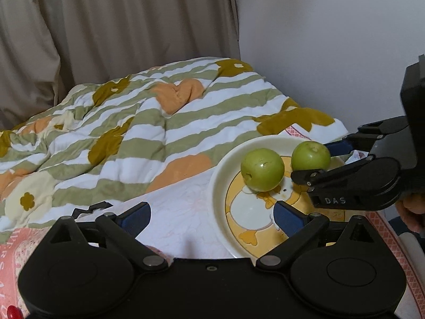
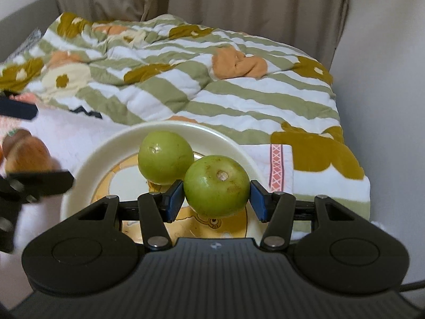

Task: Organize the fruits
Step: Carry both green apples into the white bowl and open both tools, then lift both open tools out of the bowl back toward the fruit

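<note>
A cream plate (image 1: pixel 220 175) with a yellow duck picture lies on a white cloth; it also shows in the right wrist view (image 2: pixel 79 170). Two green fruits are on or over it. My right gripper (image 2: pixel 216 196) is shut on the nearer green fruit (image 2: pixel 216 186), its blue pads touching both sides, just above the plate; the left wrist view shows that gripper (image 1: pixel 318 159) and fruit (image 1: pixel 310 155). The other green fruit (image 2: pixel 165 156) (image 1: pixel 262 169) rests on the plate. My left gripper (image 1: pixel 212 219) is open and empty over the plate's left edge.
A striped green, white and orange quilt (image 1: pixel 132 122) is bunched behind the plate. A brown fruit (image 2: pixel 26 151) lies on the cloth left of the plate. Beige curtains (image 1: pixel 106 26) and a white wall (image 1: pixel 332 40) stand behind.
</note>
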`<state>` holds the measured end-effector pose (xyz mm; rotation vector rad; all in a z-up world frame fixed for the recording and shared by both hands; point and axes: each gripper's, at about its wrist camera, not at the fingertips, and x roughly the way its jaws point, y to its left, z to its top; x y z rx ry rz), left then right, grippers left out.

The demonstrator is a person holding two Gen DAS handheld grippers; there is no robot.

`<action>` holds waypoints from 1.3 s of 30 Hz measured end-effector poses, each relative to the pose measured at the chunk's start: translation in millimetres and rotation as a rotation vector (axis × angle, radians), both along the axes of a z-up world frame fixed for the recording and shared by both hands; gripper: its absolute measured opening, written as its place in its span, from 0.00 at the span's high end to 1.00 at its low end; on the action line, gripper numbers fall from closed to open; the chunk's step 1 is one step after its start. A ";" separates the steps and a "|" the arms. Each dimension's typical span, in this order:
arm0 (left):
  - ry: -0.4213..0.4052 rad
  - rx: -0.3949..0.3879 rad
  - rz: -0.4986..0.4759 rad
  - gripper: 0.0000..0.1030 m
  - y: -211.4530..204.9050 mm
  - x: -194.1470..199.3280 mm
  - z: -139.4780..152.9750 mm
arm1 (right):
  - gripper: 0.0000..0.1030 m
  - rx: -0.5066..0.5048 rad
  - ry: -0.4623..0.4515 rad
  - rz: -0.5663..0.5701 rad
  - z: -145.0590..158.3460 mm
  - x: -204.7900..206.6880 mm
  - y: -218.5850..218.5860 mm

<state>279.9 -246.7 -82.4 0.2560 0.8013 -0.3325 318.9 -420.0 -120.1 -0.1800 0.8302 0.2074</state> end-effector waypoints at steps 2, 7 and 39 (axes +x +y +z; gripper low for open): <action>0.000 0.004 0.000 0.02 0.7 -0.4 -1.5 | 0.33 -0.002 0.004 0.005 -4.8 0.6 1.4; -0.004 0.011 0.007 0.02 0.5 -1.4 -2.7 | 0.28 -0.049 -0.029 0.033 -9.4 -4.0 7.7; -0.230 -0.061 0.241 0.02 50.5 -168.7 82.6 | 0.00 0.107 -0.144 -0.043 129.7 -172.4 6.2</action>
